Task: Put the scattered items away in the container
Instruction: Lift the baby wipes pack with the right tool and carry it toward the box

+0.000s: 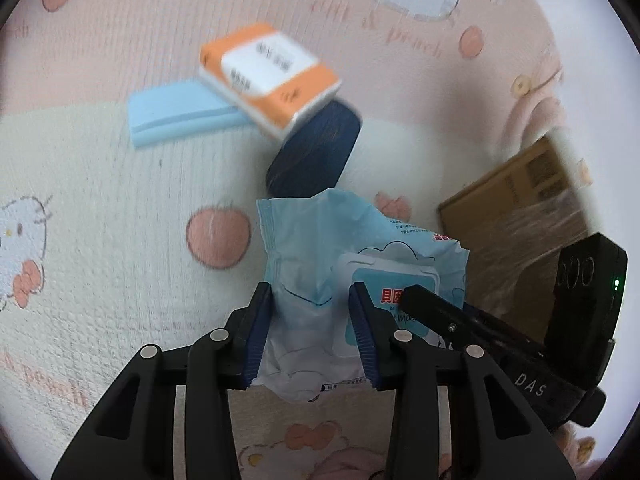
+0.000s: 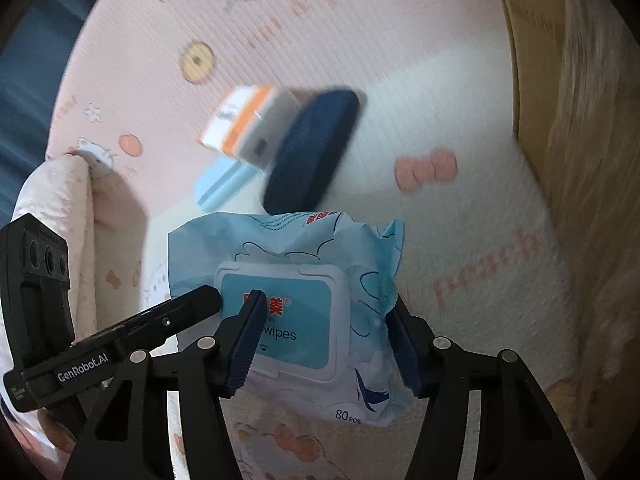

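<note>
A light-blue pack of wet wipes [image 1: 316, 248] [image 2: 288, 248] hangs crumpled above the cartoon-print mat, held from both ends. My left gripper [image 1: 312, 300] is shut on the pack's left part, its blue pads pinching the wrapper. My right gripper [image 2: 326, 304] is shut on the right part, one pad on the white lid and the other on the wrapper's edge. A brown cardboard box [image 1: 520, 208] [image 2: 580, 160] stands to the right. Beyond the pack lie an orange tissue pack [image 1: 268, 76] [image 2: 244, 124], a navy oval case [image 1: 316, 152] [image 2: 316, 148] and a flat light-blue box [image 1: 180, 112] [image 2: 224, 184].
The pink and cream mat [image 1: 100, 240] covers the floor. Its edge is rolled up at the left in the right wrist view [image 2: 60, 200], with dark blue floor beyond. The orange pack leans on the blue box and the navy case.
</note>
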A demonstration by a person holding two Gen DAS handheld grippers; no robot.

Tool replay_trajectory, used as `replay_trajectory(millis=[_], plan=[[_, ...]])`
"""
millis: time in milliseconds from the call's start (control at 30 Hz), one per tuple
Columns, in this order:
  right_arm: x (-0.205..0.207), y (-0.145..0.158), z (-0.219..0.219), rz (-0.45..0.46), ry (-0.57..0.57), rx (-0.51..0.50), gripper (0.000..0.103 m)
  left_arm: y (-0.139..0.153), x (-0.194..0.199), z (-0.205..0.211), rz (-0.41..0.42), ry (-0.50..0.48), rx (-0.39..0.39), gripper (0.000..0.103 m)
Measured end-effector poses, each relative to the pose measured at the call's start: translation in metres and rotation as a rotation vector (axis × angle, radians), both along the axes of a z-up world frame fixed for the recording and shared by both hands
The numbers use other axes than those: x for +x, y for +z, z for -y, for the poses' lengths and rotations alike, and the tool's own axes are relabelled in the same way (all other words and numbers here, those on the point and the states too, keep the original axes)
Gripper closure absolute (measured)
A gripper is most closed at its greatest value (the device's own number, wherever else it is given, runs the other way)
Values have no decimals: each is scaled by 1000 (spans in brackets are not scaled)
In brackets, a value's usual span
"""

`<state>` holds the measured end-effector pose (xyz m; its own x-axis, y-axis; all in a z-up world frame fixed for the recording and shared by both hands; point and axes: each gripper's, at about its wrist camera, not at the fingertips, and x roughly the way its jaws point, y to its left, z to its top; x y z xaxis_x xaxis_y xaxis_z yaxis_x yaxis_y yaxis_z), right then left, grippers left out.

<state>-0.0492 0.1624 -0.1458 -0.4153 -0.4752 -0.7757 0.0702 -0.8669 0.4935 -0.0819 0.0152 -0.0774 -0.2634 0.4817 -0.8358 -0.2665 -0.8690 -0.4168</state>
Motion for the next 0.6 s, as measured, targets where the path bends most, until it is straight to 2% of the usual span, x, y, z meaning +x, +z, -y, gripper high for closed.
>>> replay_trajectory(millis=[300,600], plan=[[-6,94,-6,-230,3,80,46,79,-2,-13,-140,-9,134,60],[2,168,-33,-388,-55,174,46,130,-7,-43,-246,-56,243,60]])
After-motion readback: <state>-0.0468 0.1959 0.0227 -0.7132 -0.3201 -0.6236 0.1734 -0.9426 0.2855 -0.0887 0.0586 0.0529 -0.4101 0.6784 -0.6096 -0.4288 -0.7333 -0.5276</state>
